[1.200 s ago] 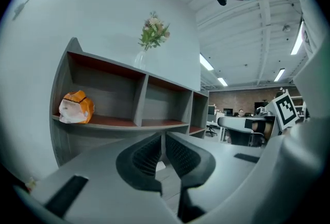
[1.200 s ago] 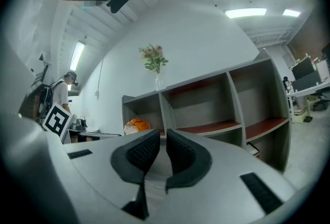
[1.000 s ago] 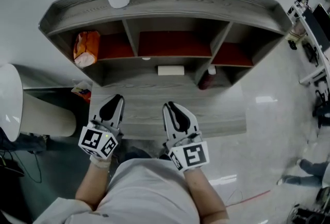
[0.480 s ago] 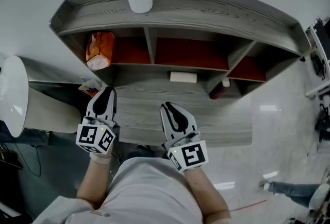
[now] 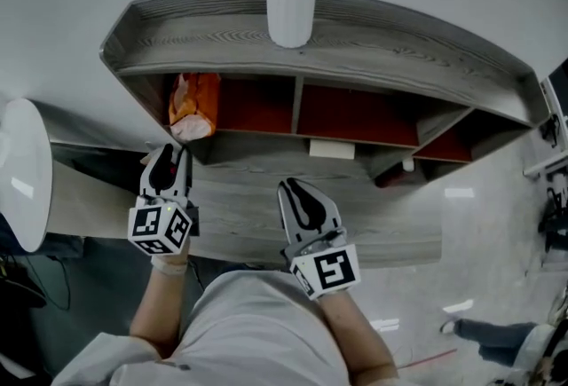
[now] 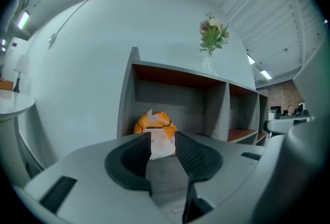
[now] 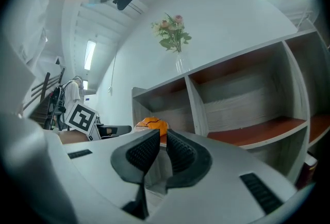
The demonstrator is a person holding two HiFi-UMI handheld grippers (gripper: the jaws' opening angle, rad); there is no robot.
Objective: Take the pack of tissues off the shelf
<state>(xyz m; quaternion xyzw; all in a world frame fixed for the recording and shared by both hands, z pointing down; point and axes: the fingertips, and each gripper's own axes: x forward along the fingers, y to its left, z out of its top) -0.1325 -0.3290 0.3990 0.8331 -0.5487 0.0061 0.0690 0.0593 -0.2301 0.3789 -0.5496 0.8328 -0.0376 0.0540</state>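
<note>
The pack of tissues (image 5: 197, 105), orange and white, stands in the leftmost compartment of the grey shelf (image 5: 399, 31). My left gripper (image 5: 166, 164) hovers just in front of and below that compartment. Its jaws are opening, with nothing between them. In the left gripper view the pack (image 6: 154, 121) shows straight ahead beyond the gap of the left gripper (image 6: 163, 140). My right gripper (image 5: 298, 190) hangs over the lower board, shut and empty. From the right gripper (image 7: 162, 136) the pack (image 7: 152, 124) appears off to the left.
A white vase (image 5: 290, 7) with flowers stands on the shelf top. A flat white box (image 5: 331, 148) lies under the middle compartment and a dark red bottle (image 5: 395, 173) stands at the right. A round white table (image 5: 22, 171) sits at the left.
My left gripper has moved forward and to the left, up to the tissue compartment, and its jaws have parted. The right gripper has stayed about where it was.
</note>
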